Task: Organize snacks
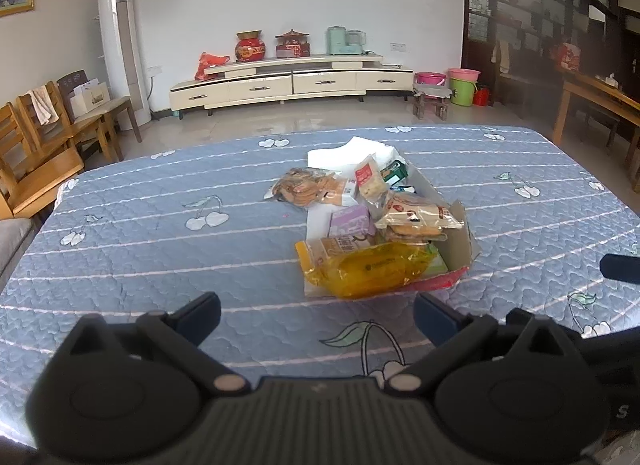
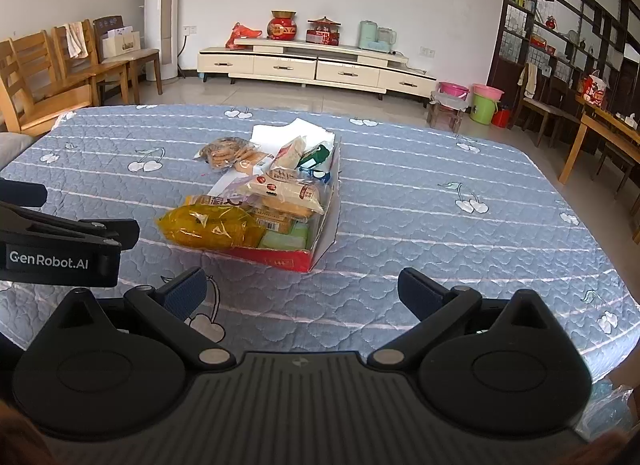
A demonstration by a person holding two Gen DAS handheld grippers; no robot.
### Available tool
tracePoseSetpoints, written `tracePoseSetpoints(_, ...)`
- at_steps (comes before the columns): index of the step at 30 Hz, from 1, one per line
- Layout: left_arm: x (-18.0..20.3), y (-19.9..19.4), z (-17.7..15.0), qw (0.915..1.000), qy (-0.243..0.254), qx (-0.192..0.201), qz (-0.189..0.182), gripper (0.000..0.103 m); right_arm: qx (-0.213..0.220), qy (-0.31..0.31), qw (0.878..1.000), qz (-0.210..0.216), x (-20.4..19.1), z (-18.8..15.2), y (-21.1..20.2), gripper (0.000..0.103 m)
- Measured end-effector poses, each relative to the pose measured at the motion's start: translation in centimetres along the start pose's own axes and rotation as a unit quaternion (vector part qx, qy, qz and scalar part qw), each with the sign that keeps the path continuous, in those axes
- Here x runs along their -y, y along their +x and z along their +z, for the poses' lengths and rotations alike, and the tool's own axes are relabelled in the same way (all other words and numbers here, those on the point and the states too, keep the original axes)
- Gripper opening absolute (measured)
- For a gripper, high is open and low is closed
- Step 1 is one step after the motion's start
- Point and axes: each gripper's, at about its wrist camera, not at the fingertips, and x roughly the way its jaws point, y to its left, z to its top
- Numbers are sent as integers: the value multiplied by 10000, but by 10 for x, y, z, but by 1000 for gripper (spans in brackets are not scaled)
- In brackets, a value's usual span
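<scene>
Most of your snacks already sit piled in the open box (image 2: 326, 225) mid-tabletop (image 2: 440, 225), though the yellow bag (image 2: 208, 227) overhangs its edge and a cookie pack (image 2: 224, 153) lies beside it, with both your left hand-held gripper (image 1: 316, 311) and your right hand-held gripper (image 2: 302, 285) spread wide and holding nothing.

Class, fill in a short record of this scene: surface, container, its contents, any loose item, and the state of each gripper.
surface: blue quilted cloth with cherry print
container: open cardboard box, red front edge
contents: heaped snack packets, yellow bag overhanging the near left edge
loose item: cookie pack on the cloth beside the box
left gripper: jaws open, empty, short of the box
right gripper: jaws open, empty
</scene>
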Motion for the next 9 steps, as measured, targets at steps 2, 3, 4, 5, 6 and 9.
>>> tracePoseSetpoints(2, 1, -1, 0, 10000, 26, 40, -22, 102, 3, -12, 10000, -8, 0, 0, -1, 103)
tracePoseSetpoints(3, 1, -1, 0, 10000, 40, 67, -9, 102, 4, -13, 10000, -10, 0, 1, -1, 103)
tracePoseSetpoints(4, 1, -2, 0, 9999, 45, 92, -5, 102, 4, -14, 10000, -12, 1, 1, -1, 103)
tracePoseSetpoints(5, 1, -2, 0, 9999, 34, 110, -4, 102, 6, -16, 10000, -10, 1, 1, -2, 103)
tracePoseSetpoints(6, 0, -2, 0, 9999, 17, 121, -5, 102, 4, -14, 10000, -9, 1, 1, -1, 103)
tracePoseSetpoints(9, -1, -1, 1, 9999, -4, 90, -61, 102, 3, -12, 10000, -5, 1, 1, -1, 103)
